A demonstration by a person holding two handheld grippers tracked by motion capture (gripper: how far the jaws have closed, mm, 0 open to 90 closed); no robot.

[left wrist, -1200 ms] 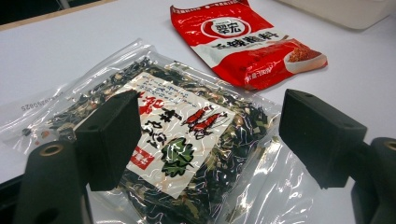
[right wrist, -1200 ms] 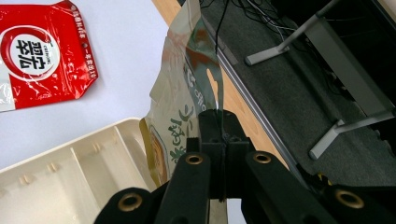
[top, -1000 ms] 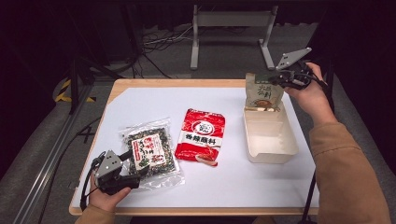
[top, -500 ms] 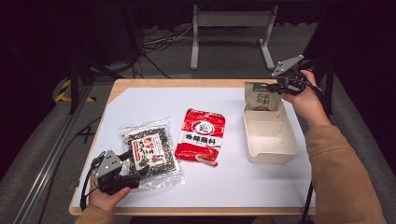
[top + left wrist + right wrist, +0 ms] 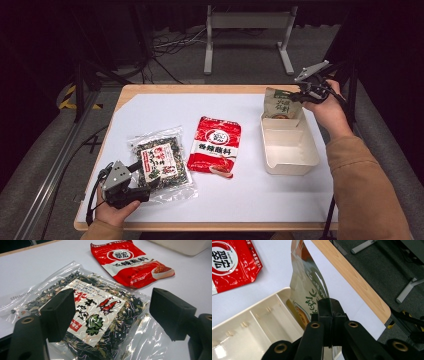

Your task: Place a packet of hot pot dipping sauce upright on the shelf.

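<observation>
My right gripper (image 5: 303,95) is shut on the top edge of a tan and green packet (image 5: 278,105), which stands upright at the far end of the white tray (image 5: 293,167). In the right gripper view the shut jaws (image 5: 328,305) pinch the packet (image 5: 308,286) above the tray's divided compartments (image 5: 259,323). At the near left, my left gripper (image 5: 135,173) rests at the edge of a clear packet of dark seaweed mix (image 5: 162,163). Its jaws (image 5: 113,312) stand open over that packet (image 5: 98,315), with nothing gripped.
A red seasoning packet (image 5: 216,145) lies flat in the middle of the white table sheet (image 5: 260,200), between the seaweed packet and the tray, and shows as red packet (image 5: 130,262) and red packet (image 5: 229,262). The wooden table edge (image 5: 352,280) runs close behind the tray.
My right gripper has come down a little with the tan packet, setting its lower end deeper into the tray's far end. The left gripper has not moved.
</observation>
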